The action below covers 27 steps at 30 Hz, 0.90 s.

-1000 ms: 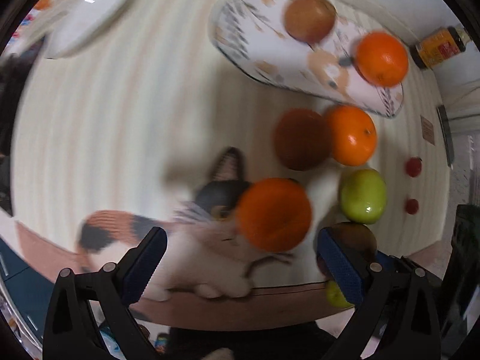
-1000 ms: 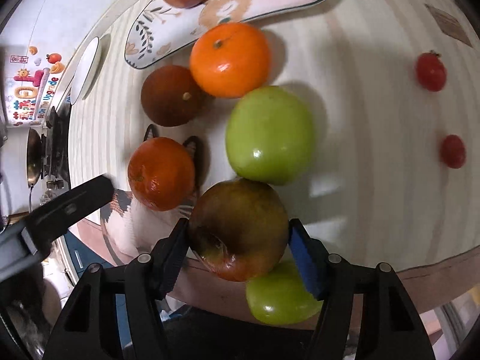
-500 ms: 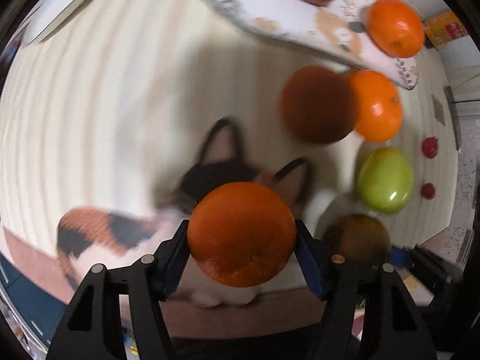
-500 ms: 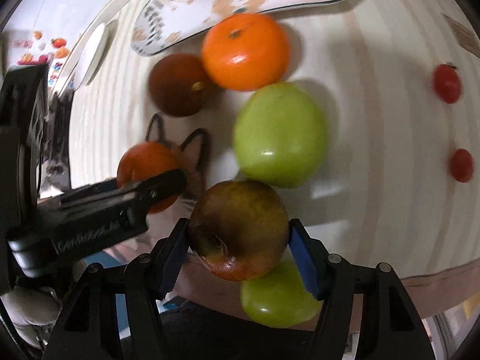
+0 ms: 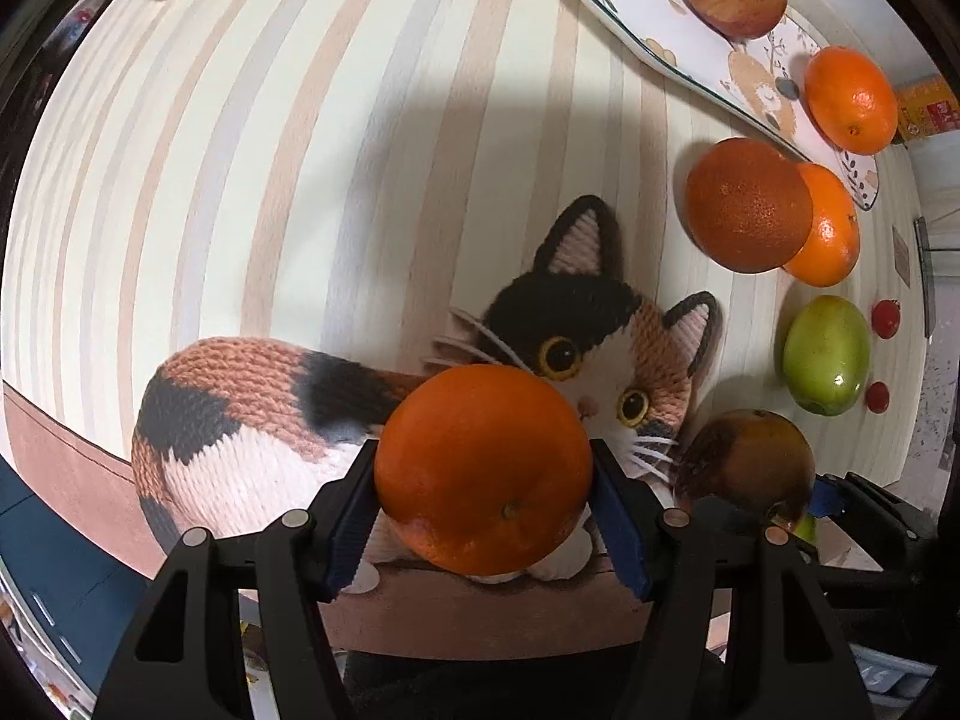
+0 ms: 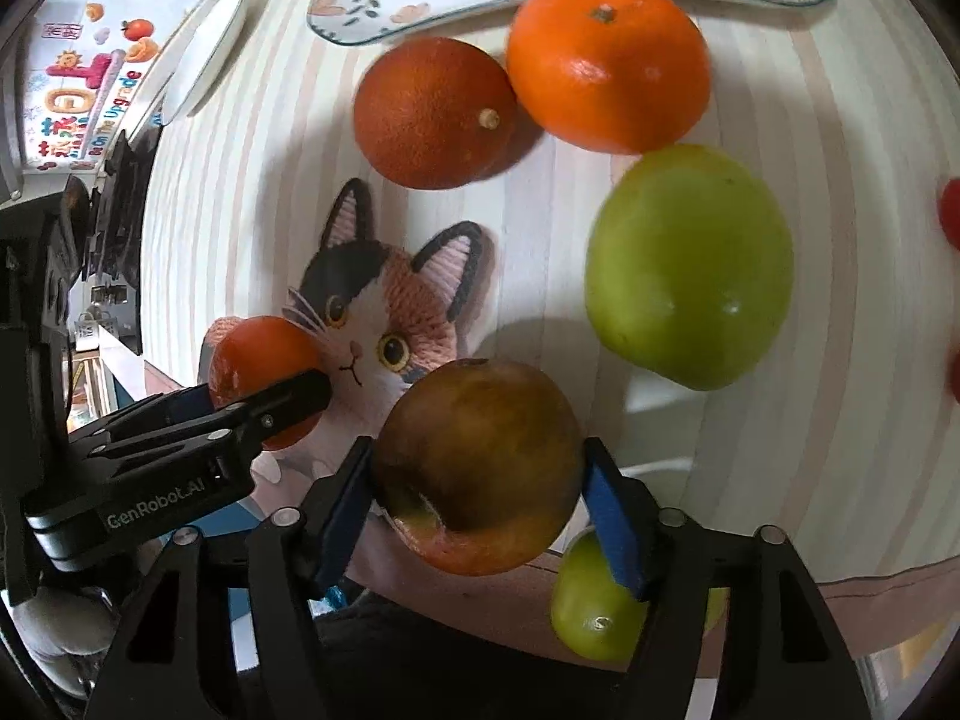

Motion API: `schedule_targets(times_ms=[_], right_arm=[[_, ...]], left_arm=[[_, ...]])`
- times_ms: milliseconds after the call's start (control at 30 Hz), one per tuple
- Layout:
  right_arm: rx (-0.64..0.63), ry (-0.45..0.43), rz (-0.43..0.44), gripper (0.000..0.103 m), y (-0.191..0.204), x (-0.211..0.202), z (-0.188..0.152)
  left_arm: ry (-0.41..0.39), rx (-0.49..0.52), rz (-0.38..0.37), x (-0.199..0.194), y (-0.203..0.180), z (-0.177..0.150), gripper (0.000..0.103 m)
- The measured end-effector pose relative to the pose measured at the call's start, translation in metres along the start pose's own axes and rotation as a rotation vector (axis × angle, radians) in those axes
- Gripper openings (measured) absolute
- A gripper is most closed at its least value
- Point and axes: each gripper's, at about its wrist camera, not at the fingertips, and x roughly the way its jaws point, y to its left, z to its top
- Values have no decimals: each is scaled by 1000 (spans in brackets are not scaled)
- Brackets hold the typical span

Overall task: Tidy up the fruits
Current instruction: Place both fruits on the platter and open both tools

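Fruits: four oranges, one clamped in the left gripper; right gripper clamps a brownish apple.

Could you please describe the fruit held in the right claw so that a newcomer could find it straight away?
Start at the calico cat picture on the striped tablecloth. Just beside the cat's face, the right claw grips an apple. Unlike the green apples and oranges around it, it is dull brownish-red with a bruised patch.
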Motion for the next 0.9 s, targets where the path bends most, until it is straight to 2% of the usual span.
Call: schedule_targets(times_ms=[167,300,433,533,700,900], right_arm=[[-8,-50,18,68,0,-26,-3],[-13,-156,60,68,4,-77,5],[-17,-255,53,68,5,-119,38],[-15,-282,-27,68,4,-122,79],[-1,-225,-119,68,5,-97,139],[29,-139,-166,68,7,-68,172]], left_arm=[[-35,13,-38,-31,-4,9,63],[-108,47,-83,-77,-19,23,63],[-174,97,-96,-116,-37,58,63],[-209,128,-38,-126,-49,103,63],[-152,136,12,-107,-54,163,63],[-43,131,32,-65,-65,213,63]])
